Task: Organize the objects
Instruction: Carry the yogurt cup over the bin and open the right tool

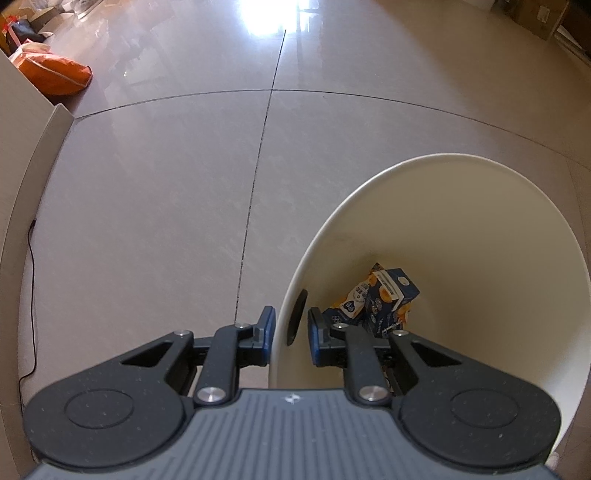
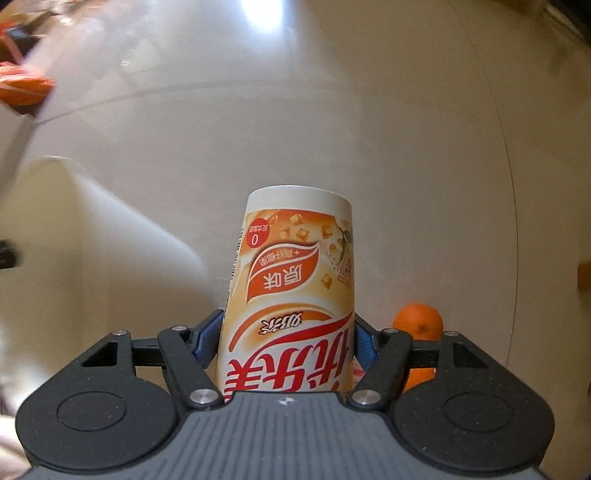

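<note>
With cartons (image 1: 380, 299) already in the bin (image 1: 517, 236), our left gripper (image 1: 291, 328) pinches its rim, our right gripper (image 2: 286, 341) clamps the cup (image 2: 295, 280), and the orange (image 2: 419, 321) remains.

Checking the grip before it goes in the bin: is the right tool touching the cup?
Touching. The right wrist view shows the right tool with both blue pads pressed against the sides of the cup.

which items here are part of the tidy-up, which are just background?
Job:
- milk tea cup, clamped between the right gripper fingers
- cream bin, wall pinched by the left gripper
- blue carton already in the bin
- orange on the floor, likely next

Background:
- orange bag
- black cable
- cardboard box
</note>
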`<state>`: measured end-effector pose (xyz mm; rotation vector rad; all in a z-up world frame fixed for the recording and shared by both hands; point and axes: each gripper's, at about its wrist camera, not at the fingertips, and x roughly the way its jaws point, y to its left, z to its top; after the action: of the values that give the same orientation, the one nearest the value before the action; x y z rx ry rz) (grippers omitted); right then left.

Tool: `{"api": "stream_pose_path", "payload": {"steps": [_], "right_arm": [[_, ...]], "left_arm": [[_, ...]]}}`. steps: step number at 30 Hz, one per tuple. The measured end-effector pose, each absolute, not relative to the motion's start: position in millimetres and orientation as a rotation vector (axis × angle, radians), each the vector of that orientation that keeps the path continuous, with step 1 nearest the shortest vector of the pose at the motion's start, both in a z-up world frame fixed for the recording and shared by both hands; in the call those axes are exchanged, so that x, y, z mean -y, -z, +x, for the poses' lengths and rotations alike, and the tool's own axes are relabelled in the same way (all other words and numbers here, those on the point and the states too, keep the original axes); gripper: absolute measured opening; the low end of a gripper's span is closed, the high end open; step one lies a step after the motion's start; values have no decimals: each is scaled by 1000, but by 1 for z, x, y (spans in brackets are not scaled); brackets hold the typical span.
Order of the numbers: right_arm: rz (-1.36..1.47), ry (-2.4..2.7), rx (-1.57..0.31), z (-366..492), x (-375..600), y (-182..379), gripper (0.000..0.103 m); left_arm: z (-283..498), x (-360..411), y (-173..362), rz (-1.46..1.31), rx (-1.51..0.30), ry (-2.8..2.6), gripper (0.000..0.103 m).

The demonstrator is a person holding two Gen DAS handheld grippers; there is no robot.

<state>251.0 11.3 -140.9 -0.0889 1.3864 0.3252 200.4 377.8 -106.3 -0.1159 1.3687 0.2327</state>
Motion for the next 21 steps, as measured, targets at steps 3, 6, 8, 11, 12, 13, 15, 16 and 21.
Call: {"api": "stream_pose_path", "payload": {"steps": [3,6,8,11,12,13,15,16,21], "right_arm": [[-113,-405,-1329,240,-36,98,74],[-121,-484,-1289,231,-63,67,74],[-124,-536,-1277,226,-83,55,74],[-130,-597,-1268,221,-114,47,74],[-136,-617,-1267,217,-125,44,74],[-141,-631,-1266,218,-134,47,74],[-163,-654,-1261,215,-151,49,75],[-179,-668,-1256,215,-158,50,82],[-220,-701,-1210,202,-170,57,103]], "left_arm": [[202,-381,107,-124,-1370,-234,16],[202,-380,107,-116,-1368,-237,16],[202,-378,107,-112,-1367,-238,16],[202,-380,108,-126,-1368,-239,16],[202,-381,107,-132,-1369,-238,16],[202,-382,107,-136,-1369,-237,16],[201,-382,107,-136,-1368,-237,16],[201,-382,107,-131,-1368,-236,16],[201,-384,107,-145,-1369,-234,16]]}}
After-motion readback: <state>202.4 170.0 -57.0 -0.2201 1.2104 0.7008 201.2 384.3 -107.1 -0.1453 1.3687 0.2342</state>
